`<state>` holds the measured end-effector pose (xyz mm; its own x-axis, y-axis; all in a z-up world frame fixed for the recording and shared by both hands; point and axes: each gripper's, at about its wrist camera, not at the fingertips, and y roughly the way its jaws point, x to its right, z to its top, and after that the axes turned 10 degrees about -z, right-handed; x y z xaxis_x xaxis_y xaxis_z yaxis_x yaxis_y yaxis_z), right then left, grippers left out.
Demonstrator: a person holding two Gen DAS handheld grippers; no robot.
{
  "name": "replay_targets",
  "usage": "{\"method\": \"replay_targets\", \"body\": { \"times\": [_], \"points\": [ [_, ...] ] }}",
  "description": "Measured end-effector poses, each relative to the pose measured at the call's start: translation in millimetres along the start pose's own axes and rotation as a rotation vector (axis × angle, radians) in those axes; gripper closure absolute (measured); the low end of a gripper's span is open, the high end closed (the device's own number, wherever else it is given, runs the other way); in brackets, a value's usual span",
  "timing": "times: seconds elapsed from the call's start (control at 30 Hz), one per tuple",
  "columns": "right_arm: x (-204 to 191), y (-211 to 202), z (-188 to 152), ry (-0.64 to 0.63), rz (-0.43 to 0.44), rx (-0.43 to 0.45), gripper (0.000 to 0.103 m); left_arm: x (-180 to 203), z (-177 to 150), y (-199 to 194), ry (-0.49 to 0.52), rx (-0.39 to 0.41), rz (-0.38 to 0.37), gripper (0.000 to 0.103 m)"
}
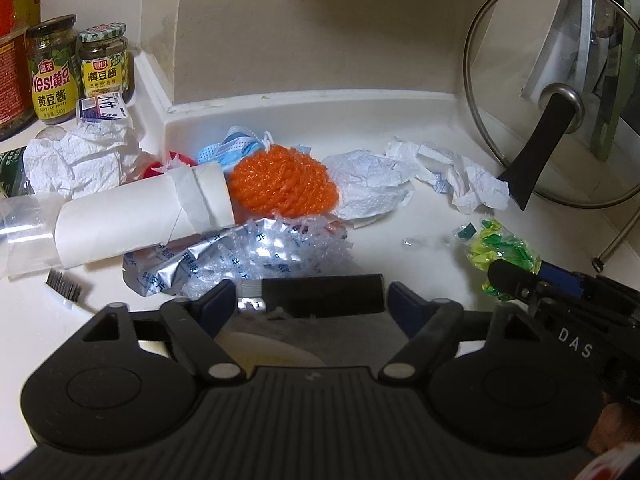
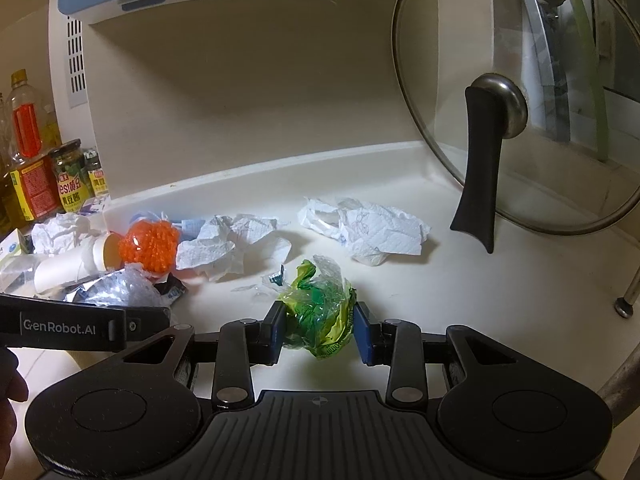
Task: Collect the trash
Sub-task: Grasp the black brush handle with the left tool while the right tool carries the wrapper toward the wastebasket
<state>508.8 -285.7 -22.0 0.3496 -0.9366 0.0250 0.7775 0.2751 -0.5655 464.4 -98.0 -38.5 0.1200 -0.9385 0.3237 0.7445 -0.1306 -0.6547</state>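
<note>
Trash lies all over the white counter (image 2: 500, 300). At the left of the frame sit a cardboard tube (image 1: 140, 220) and an orange scrubber ball (image 1: 284, 184); crumpled paper towels (image 2: 376, 232) are in the middle. Low in the middle, the right tool (image 2: 320, 328) squeezes a green plastic wrapper (image 2: 320, 316). It looks light, soft and crinkly, so pinch its bunched middle. The left tool (image 1: 310, 300) is wide open, holding nothing.
</note>
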Motion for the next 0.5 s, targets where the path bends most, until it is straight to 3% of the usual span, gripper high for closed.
{"method": "replay_targets", "body": {
  "times": [0.5],
  "points": [
    [-8, -29, 4, 0.007, 0.021, 0.027, 0.067, 14, 8, -52, 0.079, 0.111, -0.087, 0.024]
  ]
}}
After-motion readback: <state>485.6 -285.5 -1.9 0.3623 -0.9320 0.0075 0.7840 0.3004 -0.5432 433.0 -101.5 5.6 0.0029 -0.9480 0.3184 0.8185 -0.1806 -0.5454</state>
